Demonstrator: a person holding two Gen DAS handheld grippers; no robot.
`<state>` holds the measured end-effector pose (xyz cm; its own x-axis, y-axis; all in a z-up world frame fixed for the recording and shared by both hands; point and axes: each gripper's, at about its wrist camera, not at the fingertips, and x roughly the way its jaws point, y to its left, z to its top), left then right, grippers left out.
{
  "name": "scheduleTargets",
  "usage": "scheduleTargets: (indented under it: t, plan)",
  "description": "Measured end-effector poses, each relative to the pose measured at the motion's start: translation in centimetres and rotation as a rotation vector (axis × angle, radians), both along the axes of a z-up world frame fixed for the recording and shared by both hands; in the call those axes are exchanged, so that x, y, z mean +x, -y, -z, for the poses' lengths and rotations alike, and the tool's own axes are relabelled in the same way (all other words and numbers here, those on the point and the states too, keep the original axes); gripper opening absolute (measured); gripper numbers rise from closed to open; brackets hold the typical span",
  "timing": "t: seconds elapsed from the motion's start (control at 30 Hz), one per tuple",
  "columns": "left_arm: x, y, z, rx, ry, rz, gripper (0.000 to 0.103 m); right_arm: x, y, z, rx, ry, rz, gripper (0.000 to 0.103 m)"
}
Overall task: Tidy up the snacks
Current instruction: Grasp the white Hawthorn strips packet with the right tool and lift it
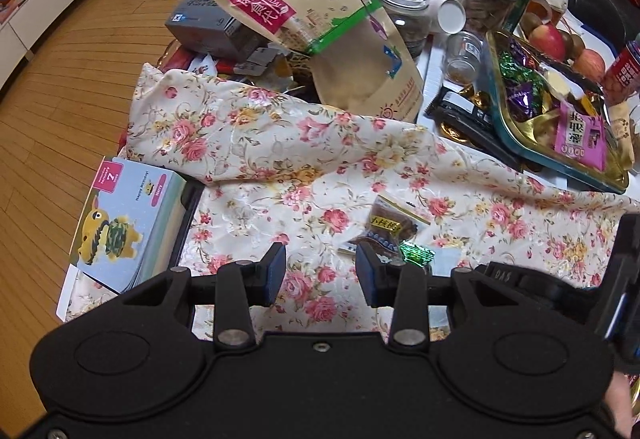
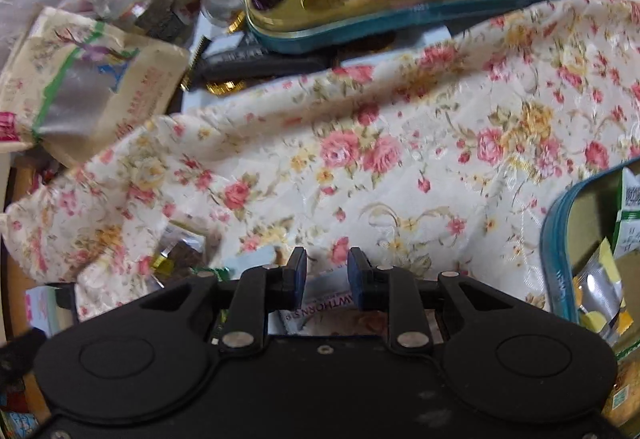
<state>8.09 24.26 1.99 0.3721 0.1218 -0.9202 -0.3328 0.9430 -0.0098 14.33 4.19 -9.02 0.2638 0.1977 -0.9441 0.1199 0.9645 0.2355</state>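
The left gripper (image 1: 320, 271) hangs with jaws apart, empty, just left of a brown wrapped snack (image 1: 390, 229) on the floral cloth (image 1: 280, 143). The right gripper (image 2: 327, 275) is parted over a hawthorn packet (image 2: 320, 305), not gripping. Advise squaring over the packet before closing, avoiding the cloth.

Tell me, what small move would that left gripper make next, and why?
Probably ease forward and right: the left gripper is open and empty, and a brown wrapped snack lies loose on the floral cloth just ahead, outside the gold tray of candies.
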Motion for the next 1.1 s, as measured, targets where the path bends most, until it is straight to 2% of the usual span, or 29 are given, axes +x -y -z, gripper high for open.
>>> scheduleTargets:
  t: [0.07,0.17,0.43,0.7,0.83,0.97,1.1]
  plan:
    - [0.1,-0.2,0.1,-0.003,-0.004,-0.005,0.047,-0.5,-0.4,0.0,-0.029,0.024,-0.035,0.027]
    - [0.1,-0.3,0.2,-0.003,-0.005,-0.01,0.047,-1.1,-1.0,-0.1,-0.054,-0.002,-0.096,0.027]
    - [-0.1,0.7,0.4,0.016,-0.009,0.026,0.047,-4.3,-1.5,0.1,0.015,-0.127,-0.258,0.028]
    - [-0.2,2.3,0.8,0.034,-0.023,0.073,0.047,-5.2,0.4,-0.2,0.12,-0.202,-0.185,0.029]
    - [-0.1,2.5,0.9,0.041,-0.024,0.081,0.048,-5.5,1.1,-0.1,0.204,-0.296,-0.128,0.029]
    - [-0.1,2.5,1.1,0.037,-0.032,0.075,0.048,-6.2,0.2,0.5,0.2,-0.337,-0.148,0.03]
    - [-0.2,2.5,1.1,0.033,-0.031,0.077,0.048,-5.9,-0.6,0.6,0.138,-0.278,-0.128,0.031]
